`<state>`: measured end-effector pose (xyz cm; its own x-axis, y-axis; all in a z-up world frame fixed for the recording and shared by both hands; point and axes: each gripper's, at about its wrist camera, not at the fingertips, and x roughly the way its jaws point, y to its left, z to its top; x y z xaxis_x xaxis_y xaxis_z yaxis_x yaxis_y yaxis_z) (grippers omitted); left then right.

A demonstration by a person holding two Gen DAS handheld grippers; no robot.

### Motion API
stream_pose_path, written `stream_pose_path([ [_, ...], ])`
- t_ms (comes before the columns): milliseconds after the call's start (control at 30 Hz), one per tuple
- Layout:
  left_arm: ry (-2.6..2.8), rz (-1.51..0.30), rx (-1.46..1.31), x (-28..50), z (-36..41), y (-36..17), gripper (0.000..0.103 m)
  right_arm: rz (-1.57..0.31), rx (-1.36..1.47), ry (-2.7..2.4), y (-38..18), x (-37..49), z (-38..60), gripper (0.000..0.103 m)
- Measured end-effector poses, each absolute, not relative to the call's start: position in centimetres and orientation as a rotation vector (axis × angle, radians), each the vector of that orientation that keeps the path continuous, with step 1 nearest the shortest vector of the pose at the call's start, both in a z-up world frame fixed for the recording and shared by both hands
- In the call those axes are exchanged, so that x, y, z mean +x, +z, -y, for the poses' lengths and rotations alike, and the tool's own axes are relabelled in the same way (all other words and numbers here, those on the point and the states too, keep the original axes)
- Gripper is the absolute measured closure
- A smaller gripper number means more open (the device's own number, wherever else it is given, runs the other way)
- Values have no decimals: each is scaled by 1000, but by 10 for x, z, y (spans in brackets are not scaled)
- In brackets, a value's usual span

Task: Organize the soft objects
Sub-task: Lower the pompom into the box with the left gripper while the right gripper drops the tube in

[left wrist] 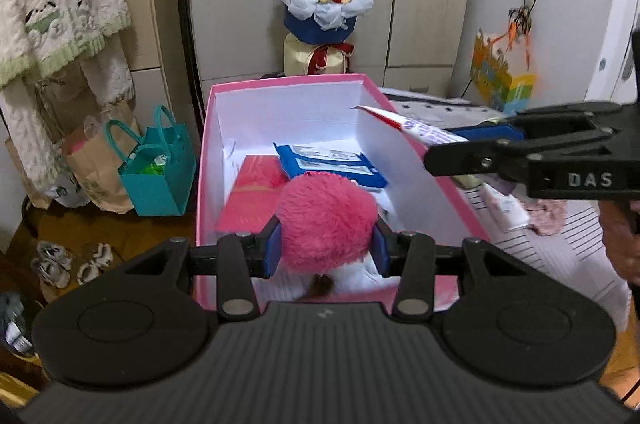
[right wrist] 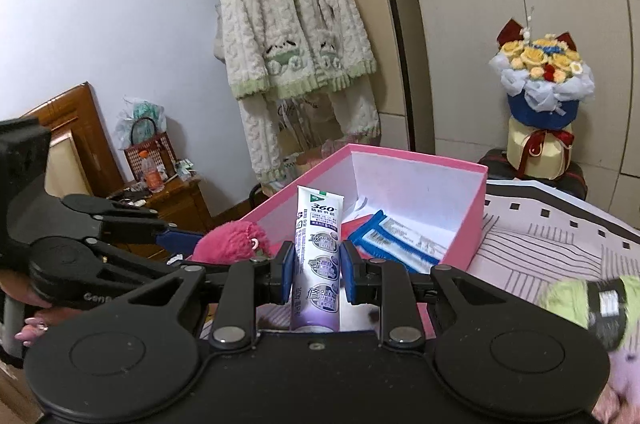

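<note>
A pink box (left wrist: 280, 82) with a white inside stands open on the bed. My left gripper (left wrist: 326, 248) is shut on a fluffy pink plush toy (left wrist: 326, 220) and holds it over the box's near end. The toy also shows in the right wrist view (right wrist: 234, 240). My right gripper (right wrist: 317, 274) is shut on a white and purple tube (right wrist: 318, 252), held upright over the box's near rim (right wrist: 416, 158). The tube's end reaches over the box's right wall in the left wrist view (left wrist: 404, 124). A blue pack (left wrist: 328, 164) and a pink flat item (left wrist: 250, 200) lie inside the box.
A green yarn ball (right wrist: 592, 300) lies on the striped bed cover (right wrist: 540, 236) at the right. A teal bag (left wrist: 156, 170) and a paper bag (left wrist: 92, 164) stand on the floor left of the box. A bouquet (left wrist: 324, 4) stands behind the box, before the wardrobe.
</note>
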<state>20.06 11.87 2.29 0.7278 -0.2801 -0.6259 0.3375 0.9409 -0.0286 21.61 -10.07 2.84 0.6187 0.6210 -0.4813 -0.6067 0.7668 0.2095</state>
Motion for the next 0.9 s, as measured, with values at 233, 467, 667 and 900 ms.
stream_pose_path([
  [233,-349,-763,179,260,-112,13,60,-629,-27,687,18,278,80,75],
  [467,-372,-840,238,300,-111,-3,60,-695,-113,685,1,316,60,75],
  [667,-407,-907,291,315,-109,-7,60,-736,-189,678,-8,332,50,75],
  [900,-398,-964,321,329,-107,-17,60,-748,-289,660,-15,339,36,75],
])
